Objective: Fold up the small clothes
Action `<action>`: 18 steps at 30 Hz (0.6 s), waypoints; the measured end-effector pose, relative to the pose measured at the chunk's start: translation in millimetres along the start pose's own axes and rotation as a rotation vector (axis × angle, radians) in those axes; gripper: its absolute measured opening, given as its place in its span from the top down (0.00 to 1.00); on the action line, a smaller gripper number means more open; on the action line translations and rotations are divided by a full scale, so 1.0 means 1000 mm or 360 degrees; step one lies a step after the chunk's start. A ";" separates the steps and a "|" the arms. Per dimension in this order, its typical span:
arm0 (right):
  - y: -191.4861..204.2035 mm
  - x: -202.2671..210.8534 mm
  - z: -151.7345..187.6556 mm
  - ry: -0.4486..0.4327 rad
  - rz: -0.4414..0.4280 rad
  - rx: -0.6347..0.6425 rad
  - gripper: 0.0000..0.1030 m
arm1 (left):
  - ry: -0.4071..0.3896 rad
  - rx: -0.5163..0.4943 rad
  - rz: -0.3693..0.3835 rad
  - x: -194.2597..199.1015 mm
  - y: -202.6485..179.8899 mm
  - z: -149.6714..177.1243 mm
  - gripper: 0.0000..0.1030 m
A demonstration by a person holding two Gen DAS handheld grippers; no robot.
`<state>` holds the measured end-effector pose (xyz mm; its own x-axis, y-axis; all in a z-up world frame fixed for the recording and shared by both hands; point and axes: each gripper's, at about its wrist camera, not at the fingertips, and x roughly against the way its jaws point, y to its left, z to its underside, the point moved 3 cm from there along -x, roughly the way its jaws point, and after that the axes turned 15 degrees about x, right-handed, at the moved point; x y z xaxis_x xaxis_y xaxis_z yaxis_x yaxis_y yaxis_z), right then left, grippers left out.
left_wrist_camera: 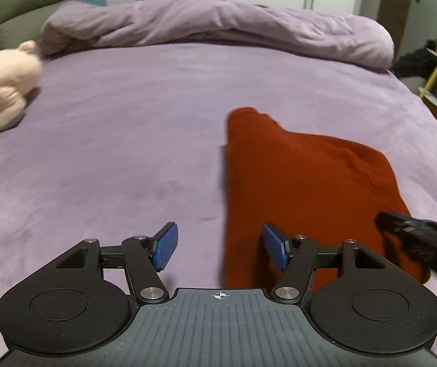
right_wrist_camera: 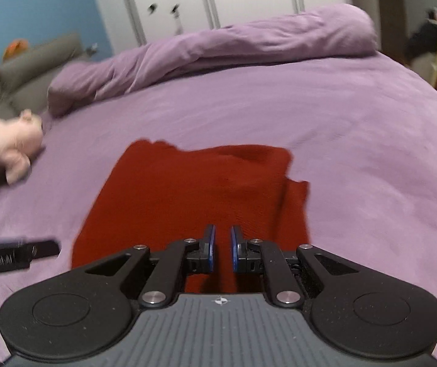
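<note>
On the purple bed (left_wrist_camera: pixel 126 153), a rust-red garment (left_wrist_camera: pixel 304 183) is seen lying folded over itself, rumpled at its top edge, at 2 o'clock from the spread, empty left claw (left_wrist_camera: pixel 220 246). The right claw (right_wrist_camera: pixel 223 249) is held above it, narrowly parted, gripping nothing. A pink plush toy (right_wrist_camera: pixel 7 146) lies at 10 o'clock.

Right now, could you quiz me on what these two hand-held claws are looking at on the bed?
1. True or false: the left gripper has its jaws spread wide.
2. What colour is the garment lying on the purple bedspread?
3. The pink plush toy lies: A) on the garment, B) apart from it, toward the left, C) inside the right gripper.

Key: 1 true. 2 red. 3 B; the right gripper's jaws stand narrowly apart with nothing between them.
</note>
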<state>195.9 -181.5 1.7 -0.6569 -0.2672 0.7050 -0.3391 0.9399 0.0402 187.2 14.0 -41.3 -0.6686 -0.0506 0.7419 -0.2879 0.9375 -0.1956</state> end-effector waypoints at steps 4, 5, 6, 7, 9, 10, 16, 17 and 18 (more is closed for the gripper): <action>0.002 -0.017 0.007 0.0037 0.0160 0.0188 1.00 | 0.0005 -0.0080 0.0041 -0.021 -0.017 0.001 0.30; -0.001 -0.017 0.009 0.0035 0.0207 0.0208 1.00 | 0.0010 -0.0092 0.0040 -0.028 -0.019 0.000 0.29; -0.002 -0.018 0.011 0.0032 0.0227 0.0204 1.00 | 0.0019 -0.0095 0.0038 -0.033 -0.020 -0.002 0.27; -0.005 -0.017 0.013 0.0034 0.0253 0.0200 1.00 | 0.0018 -0.0081 0.0045 -0.036 -0.019 -0.005 0.27; -0.009 -0.017 0.011 0.0060 0.0360 0.0202 1.00 | -0.0008 -0.0034 0.0051 -0.038 -0.019 -0.013 0.27; -0.013 -0.020 0.010 0.0115 0.0433 0.0176 1.00 | -0.0012 -0.0015 0.0058 -0.041 -0.020 -0.019 0.27; -0.010 -0.015 -0.020 -0.0049 0.0250 0.0007 0.98 | -0.0065 0.0067 0.0057 -0.079 -0.036 -0.045 0.26; -0.005 -0.020 -0.025 -0.0066 0.0225 0.0024 0.98 | -0.0062 0.0067 0.0057 -0.086 -0.038 -0.046 0.24; -0.002 -0.024 -0.029 -0.0070 0.0200 0.0033 0.97 | -0.0061 0.0057 0.0054 -0.093 -0.040 -0.045 0.23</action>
<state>232.4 -170.5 5.2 -0.7237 -0.1573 0.6720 -0.2661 0.9620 -0.0614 291.8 -3.1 -73.6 -0.7039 -0.0325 0.7095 -0.2883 0.9260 -0.2436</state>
